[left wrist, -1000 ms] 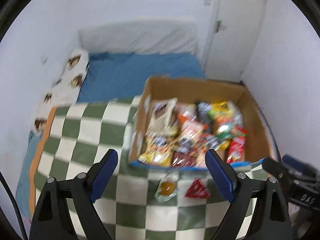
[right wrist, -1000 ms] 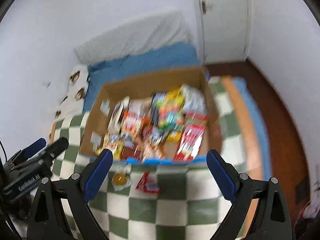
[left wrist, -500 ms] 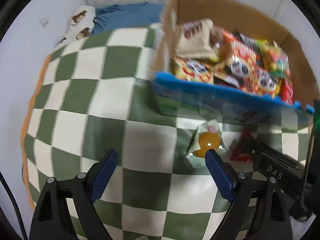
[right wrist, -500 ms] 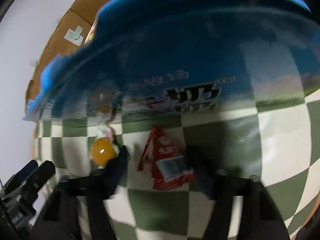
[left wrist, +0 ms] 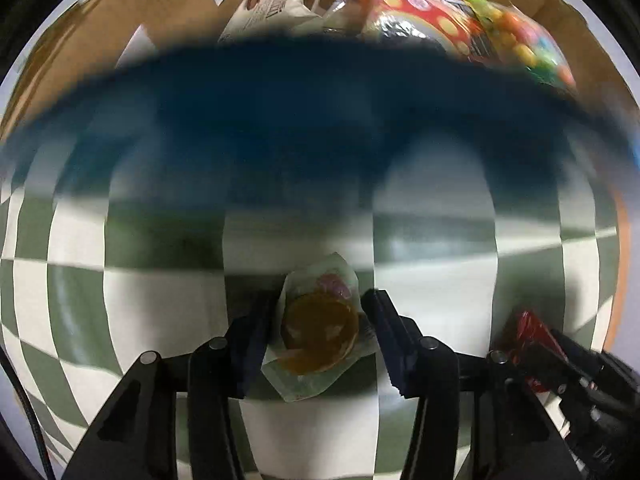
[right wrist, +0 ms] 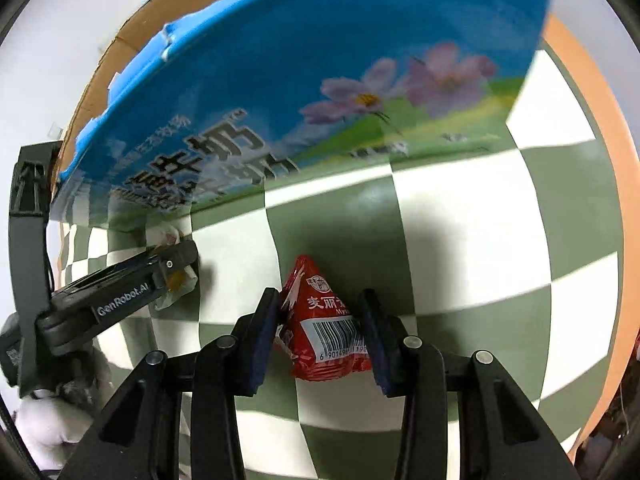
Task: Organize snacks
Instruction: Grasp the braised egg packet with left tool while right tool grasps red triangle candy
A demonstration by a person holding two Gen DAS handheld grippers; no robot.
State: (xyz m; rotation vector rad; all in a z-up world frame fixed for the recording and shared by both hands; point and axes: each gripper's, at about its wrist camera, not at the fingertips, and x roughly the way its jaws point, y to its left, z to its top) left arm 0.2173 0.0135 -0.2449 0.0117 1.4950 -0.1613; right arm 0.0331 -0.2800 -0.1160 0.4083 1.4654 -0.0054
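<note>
A clear packet with an orange jelly (left wrist: 320,332) lies on the green-and-white checked blanket (left wrist: 160,320). My left gripper (left wrist: 322,300) points down over it, jaws closing, both pads against the wrapper's sides. A red triangular snack packet (right wrist: 324,332) with a barcode lies just to its right. My right gripper (right wrist: 319,294) straddles that packet, jaws closing, pads touching its two edges. The right wrist view also shows the left gripper (right wrist: 176,260) on the jelly packet (right wrist: 176,284). Both packets lie just in front of the snack box (right wrist: 320,80).
The cardboard box has a blue printed front wall (left wrist: 280,120), blurred and very close. It holds several snack bags (left wrist: 420,12). An orange blanket border (right wrist: 600,160) runs along the right. Something white and furry (right wrist: 52,412) sits at lower left.
Both grippers have dropped from high above the bed to the blanket. Their jaws have narrowed from wide open onto the two loose packets. The box front now fills the upper view.
</note>
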